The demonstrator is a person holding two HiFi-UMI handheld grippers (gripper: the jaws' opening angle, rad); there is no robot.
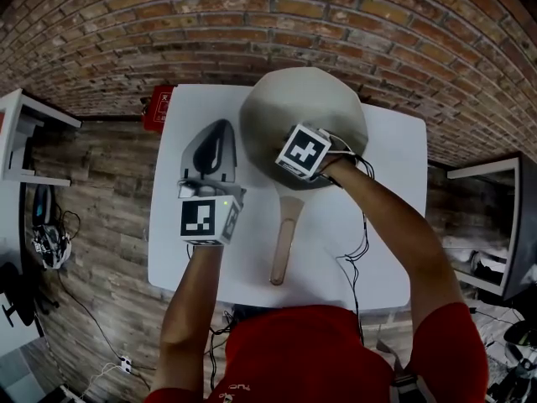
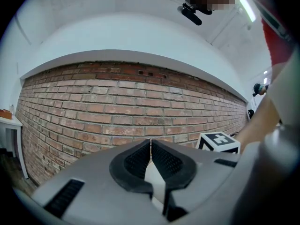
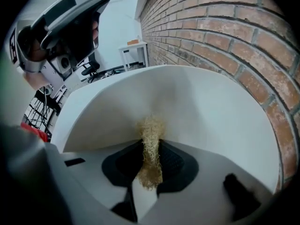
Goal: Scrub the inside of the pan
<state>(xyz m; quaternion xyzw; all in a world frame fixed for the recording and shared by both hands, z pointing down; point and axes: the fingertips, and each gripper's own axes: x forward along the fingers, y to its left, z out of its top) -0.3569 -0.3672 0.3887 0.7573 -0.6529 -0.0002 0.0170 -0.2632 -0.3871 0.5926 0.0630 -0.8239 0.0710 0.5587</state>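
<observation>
A pale pan (image 1: pixel 289 107) with a wooden handle (image 1: pixel 284 240) lies on the white table (image 1: pixel 386 158), its handle toward me. My right gripper (image 1: pixel 300 148) is down inside it, and its marker cube hides the jaws in the head view. In the right gripper view this gripper (image 3: pixel 151 149) is shut on a tan fibrous scrubber (image 3: pixel 152 128), whose tip lies against the pan's inner wall (image 3: pixel 211 111). My left gripper (image 1: pixel 220 133) hovers left of the pan, apart from it. In its own view the left gripper (image 2: pixel 150 143) is shut with nothing between the jaws.
A brick wall (image 1: pixel 277 23) runs behind the table. A red object (image 1: pixel 158 107) sits on the floor by the table's far left corner. White furniture (image 1: pixel 25 133) stands at the left, another frame (image 1: pixel 495 225) at the right. Cables (image 1: pixel 50 242) lie on the wooden floor.
</observation>
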